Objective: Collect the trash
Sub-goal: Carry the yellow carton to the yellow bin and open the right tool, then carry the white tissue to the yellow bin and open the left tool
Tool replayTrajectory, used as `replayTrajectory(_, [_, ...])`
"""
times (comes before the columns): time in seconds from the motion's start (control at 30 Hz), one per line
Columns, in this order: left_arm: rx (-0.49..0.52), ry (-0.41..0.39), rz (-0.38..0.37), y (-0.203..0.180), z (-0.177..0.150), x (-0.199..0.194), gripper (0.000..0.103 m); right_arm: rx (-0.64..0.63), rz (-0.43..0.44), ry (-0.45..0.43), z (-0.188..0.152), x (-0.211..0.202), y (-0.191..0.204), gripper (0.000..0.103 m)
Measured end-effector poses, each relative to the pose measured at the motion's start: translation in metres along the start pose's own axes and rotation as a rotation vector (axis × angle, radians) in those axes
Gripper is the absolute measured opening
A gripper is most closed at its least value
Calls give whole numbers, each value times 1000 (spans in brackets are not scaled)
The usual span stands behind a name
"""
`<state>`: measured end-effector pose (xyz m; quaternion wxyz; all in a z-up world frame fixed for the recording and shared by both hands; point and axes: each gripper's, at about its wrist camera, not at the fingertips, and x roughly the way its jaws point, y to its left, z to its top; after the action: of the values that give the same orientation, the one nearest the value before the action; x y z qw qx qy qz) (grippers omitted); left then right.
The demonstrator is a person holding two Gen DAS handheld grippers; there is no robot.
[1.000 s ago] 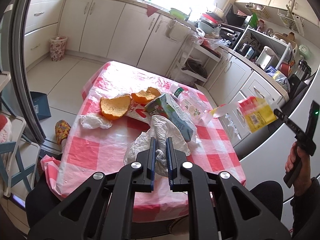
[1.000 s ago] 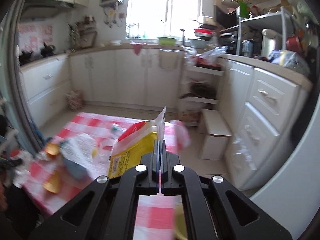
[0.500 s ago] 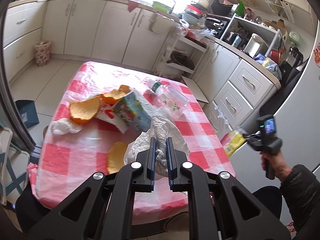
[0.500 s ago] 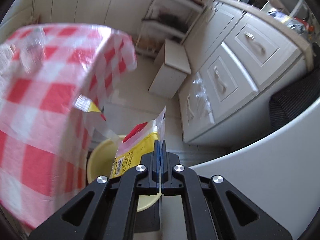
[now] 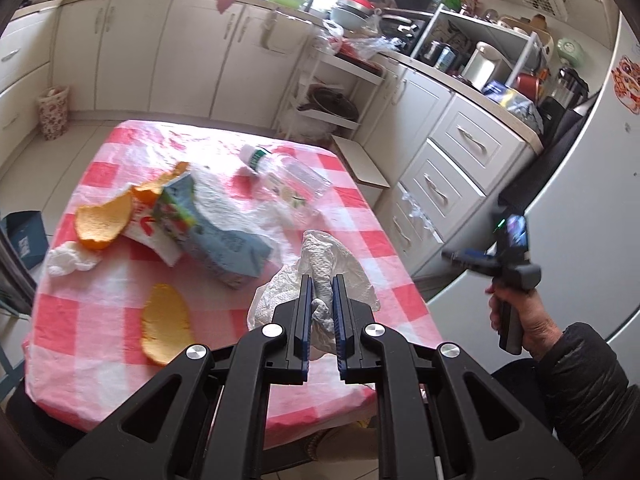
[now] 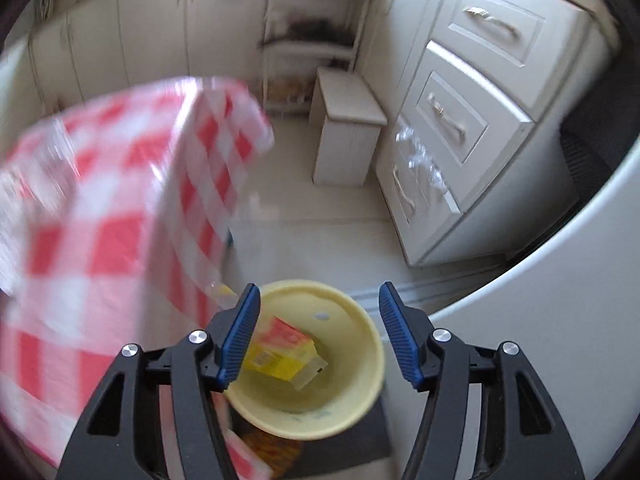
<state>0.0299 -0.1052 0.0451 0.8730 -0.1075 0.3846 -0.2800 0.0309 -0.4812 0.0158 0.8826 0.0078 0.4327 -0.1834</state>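
Note:
My left gripper (image 5: 321, 284) is shut on a crumpled white paper towel (image 5: 320, 276), held above the near right part of the red-checked table (image 5: 100, 280). On the table lie orange peels (image 5: 105, 222), another peel (image 5: 166, 326), a blue carton (image 5: 212, 232), a clear plastic bottle (image 5: 288, 178) and a white tissue (image 5: 68, 260). My right gripper (image 6: 318, 326) hangs over a yellow bin (image 6: 360, 392) on the floor, its jaws opening with nothing between them. A yellow and red wrapper (image 6: 284, 352) lies inside the bin. The right gripper (image 5: 468, 258) also shows in the left wrist view, held by a hand.
White cabinets with drawers (image 6: 452, 120) stand right of the bin, a small white stool (image 6: 346, 128) behind it. The tablecloth's edge (image 6: 192, 208) hangs close to the bin's left side. A person's dark sleeve (image 5: 580, 380) is at the right. A floral basket (image 5: 53, 112) stands on the far floor.
The right gripper came down from table height to over the yellow bin, opened, and the yellow wrapper dropped into the bin. The left gripper drifted sideways, still holding the paper towel.

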Motion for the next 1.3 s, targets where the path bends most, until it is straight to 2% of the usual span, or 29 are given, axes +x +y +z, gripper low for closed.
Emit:
replayTrajectory(0.07, [13,6,-12,-9,-2,4,9,53,63,-88,10,-20,3,65])
replayTrajectory(0.13, [28,14,-24,-20,-3,9,9,76,122,-215,13,-56,8,70])
replayTrajectory(0.23, [37,26,-40,-34,-6,18,9,69,161,-355,18,-98,18,72])
replayTrajectory(0.33, [37,31,-60,-50,-6,28,9,91,193,-504,22,-139,18,79])
replayTrajectory(0.47, [48,44,-93,-77,-9,52,9,161,233,-629,22,-172,8,83])
replayTrajectory(0.53, [55,66,-111,-94,-9,71,9,195,247,-649,22,-176,0,84])
replayTrajectory(0.7, [73,121,-154,-132,-13,127,9,214,255,-632,25,-172,-13,84])
replayTrajectory(0.87, [76,183,-193,-170,-18,196,9,248,251,-661,11,-185,-31,84])
replayTrajectory(1.13, [55,336,-154,-217,-27,300,9,272,253,-646,9,-177,-47,84])
replayTrajectory(1.23, [68,365,-144,-224,-29,317,14,270,247,-658,9,-179,-48,84])
replayTrajectory(1.3, [72,375,-134,-226,-29,322,33,282,259,-655,10,-178,-51,84])
